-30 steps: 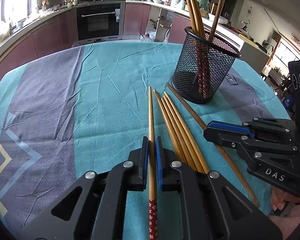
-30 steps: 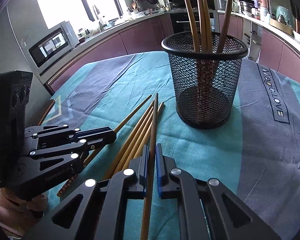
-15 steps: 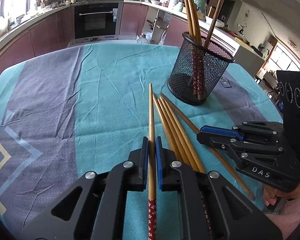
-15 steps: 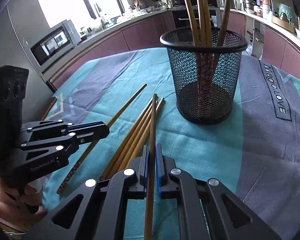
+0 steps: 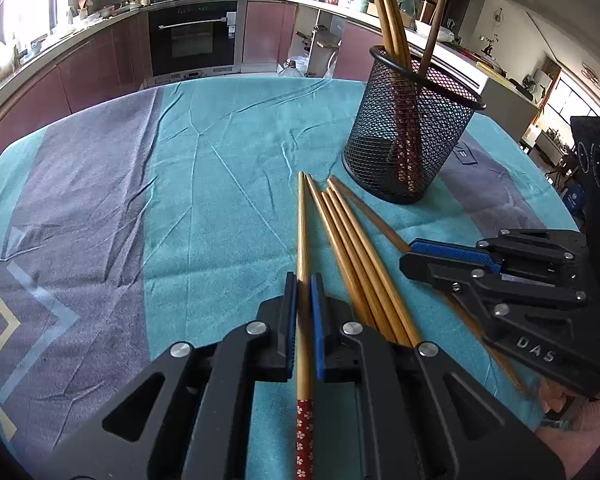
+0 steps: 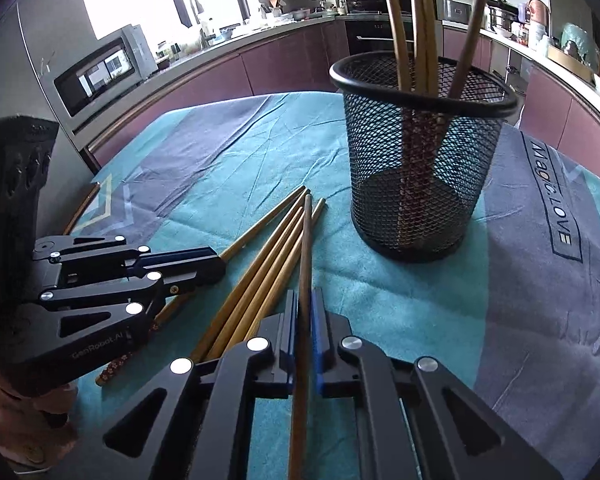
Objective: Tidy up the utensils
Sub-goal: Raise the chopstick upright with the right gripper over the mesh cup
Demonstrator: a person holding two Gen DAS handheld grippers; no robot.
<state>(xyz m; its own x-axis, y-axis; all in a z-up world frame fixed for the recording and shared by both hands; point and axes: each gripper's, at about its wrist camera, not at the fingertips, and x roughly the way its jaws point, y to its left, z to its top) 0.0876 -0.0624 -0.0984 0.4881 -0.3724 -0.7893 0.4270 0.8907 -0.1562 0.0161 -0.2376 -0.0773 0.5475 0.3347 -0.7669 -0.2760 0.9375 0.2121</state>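
- Left wrist view: the left gripper (image 5: 304, 280) has its jaws pinching a light wooden chopstick (image 5: 302, 232), which runs straight ahead between the blue pads; its red flowered end (image 5: 305, 436) shows near the camera.
- Just right of it, a bundle of loose chopsticks (image 5: 352, 248) lies on the teal and grey tablecloth (image 5: 204, 200), fanning out toward the far side, tips pointing at the basket.
- The black mesh basket (image 5: 412, 136) stands upright at the far right, just past the chopstick tips. In it stand several chopsticks (image 5: 392, 36), leaning, with their patterned red ends down at the bottom and plain ends sticking out well above the rim.
- At the right the other gripper (image 5: 416, 256) is seen from the side, low over a darker chopstick.
- Right wrist view: the right gripper (image 6: 305, 300) has its jaws pressed onto a dark brown chopstick (image 6: 306, 248), which points ahead toward the basket (image 6: 420, 184).
- The basket is near, ahead and right, upright on the cloth, holding four sticks (image 6: 424, 20) that lean against its rim; it is otherwise mostly bare inside.
- The loose bundle (image 6: 268, 272) lies just left of the held stick.
- Further left, the left gripper (image 6: 216, 266) holds its light chopstick, whose flowered end (image 6: 116, 368) pokes out behind it.
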